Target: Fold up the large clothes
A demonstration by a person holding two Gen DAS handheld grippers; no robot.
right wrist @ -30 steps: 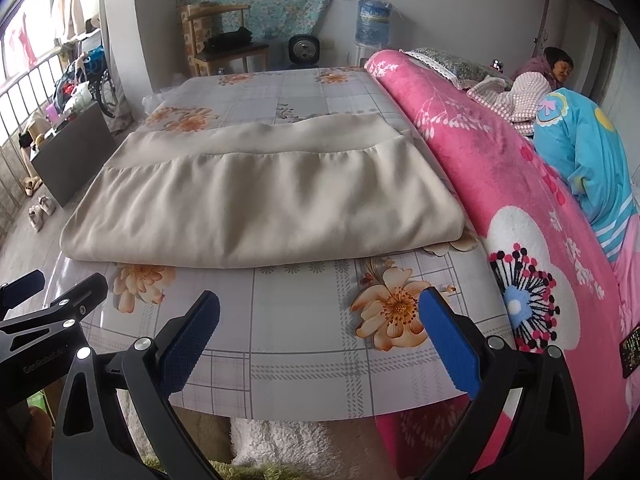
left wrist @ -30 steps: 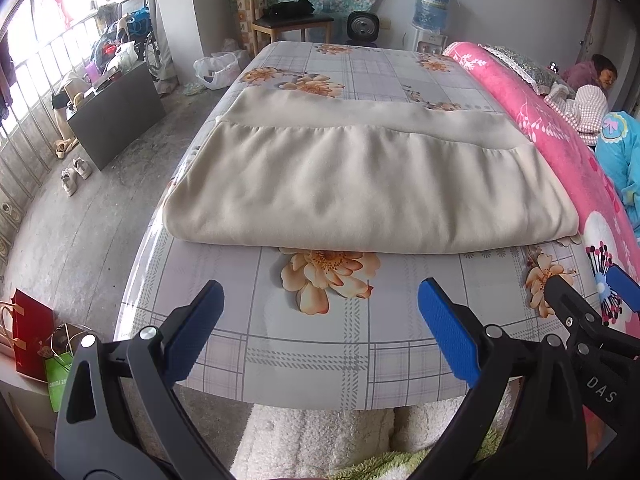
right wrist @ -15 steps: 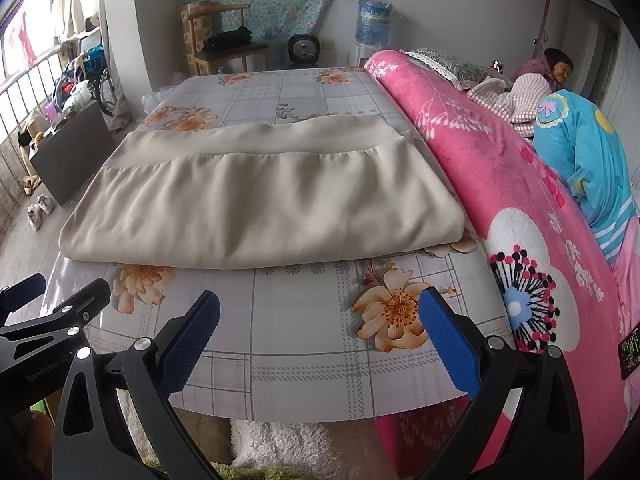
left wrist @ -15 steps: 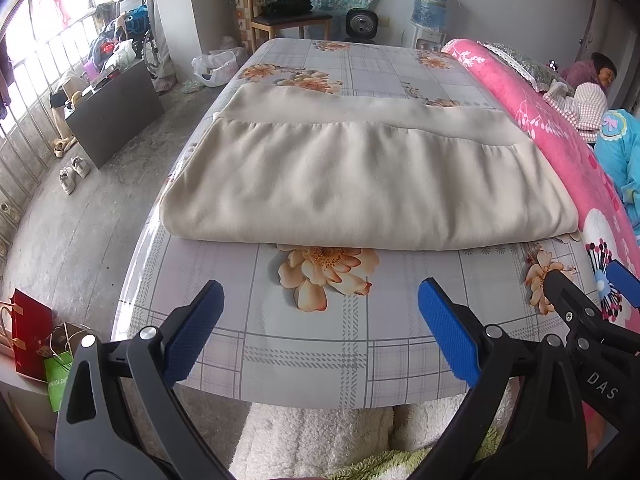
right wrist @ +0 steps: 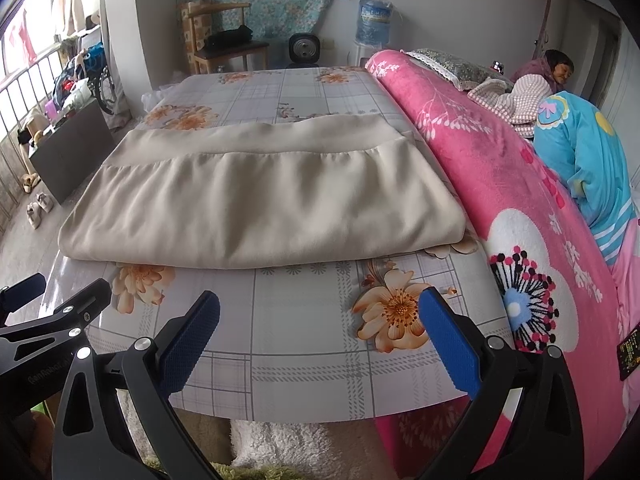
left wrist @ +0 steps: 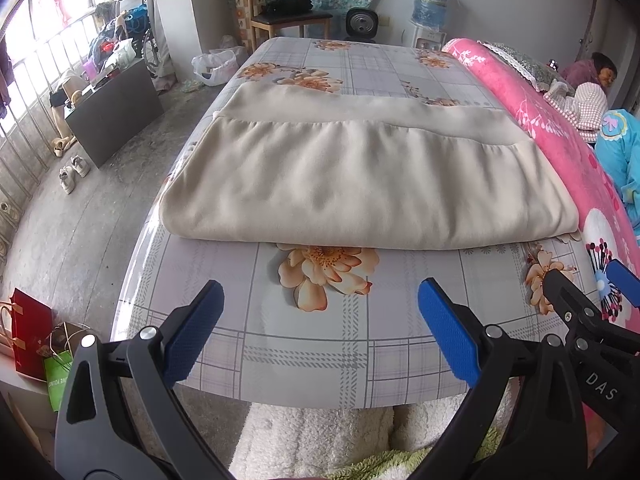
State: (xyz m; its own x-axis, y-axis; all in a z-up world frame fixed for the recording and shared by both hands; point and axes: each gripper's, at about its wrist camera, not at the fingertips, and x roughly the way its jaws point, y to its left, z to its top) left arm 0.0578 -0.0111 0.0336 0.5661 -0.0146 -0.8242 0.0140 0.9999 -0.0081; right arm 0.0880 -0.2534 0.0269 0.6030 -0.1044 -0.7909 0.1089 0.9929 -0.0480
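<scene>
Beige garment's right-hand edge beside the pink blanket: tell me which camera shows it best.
The right wrist view: the beige garment meets the pink blanket near centre frame. The left wrist view pushes that edge into its distorted right margin.

Beige garment (left wrist: 360,184), grey checked orange-flowered sheet (left wrist: 312,356), pink floral blanket (right wrist: 520,208), blue-padded tongs (left wrist: 320,332)

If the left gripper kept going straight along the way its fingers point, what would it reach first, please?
Probably the near folded edge of the beige folded cloth. The open left gripper hangs over bare grey floral table covering; if angled downward, it would meet that first.
</scene>
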